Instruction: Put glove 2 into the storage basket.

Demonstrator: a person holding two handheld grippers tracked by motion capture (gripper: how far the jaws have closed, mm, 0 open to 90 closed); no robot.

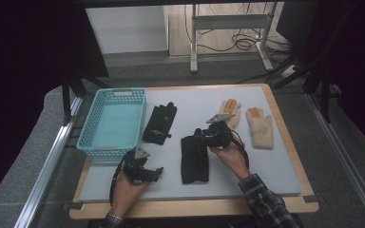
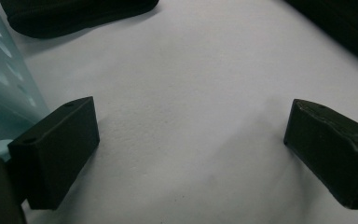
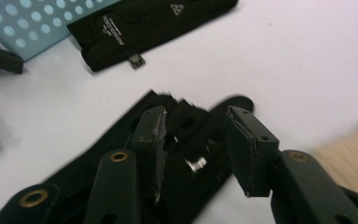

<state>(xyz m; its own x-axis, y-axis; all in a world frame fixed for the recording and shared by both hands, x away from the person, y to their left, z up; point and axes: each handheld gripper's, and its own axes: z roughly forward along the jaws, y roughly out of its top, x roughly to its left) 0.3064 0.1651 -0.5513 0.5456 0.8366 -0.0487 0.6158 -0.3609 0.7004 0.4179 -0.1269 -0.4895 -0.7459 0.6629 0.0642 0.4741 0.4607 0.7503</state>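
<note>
Basket (image 1: 111,123) empty, all four gloves on the mat beside it: right gripper (image 1: 200,136), jaws parted around the nearer black glove (image 1: 194,159) without clamping it, left gripper (image 1: 158,172) open, idle.

the high view is dimly lit, its edges sunk in near-black, and the white mat (image 1: 247,156) is lit softly from above. in the left gripper view soft shadows are cast beneath the dark jaws. in the right gripper view the near jaws are blurred and the black glove (image 3: 186,140) is smeared.
</note>
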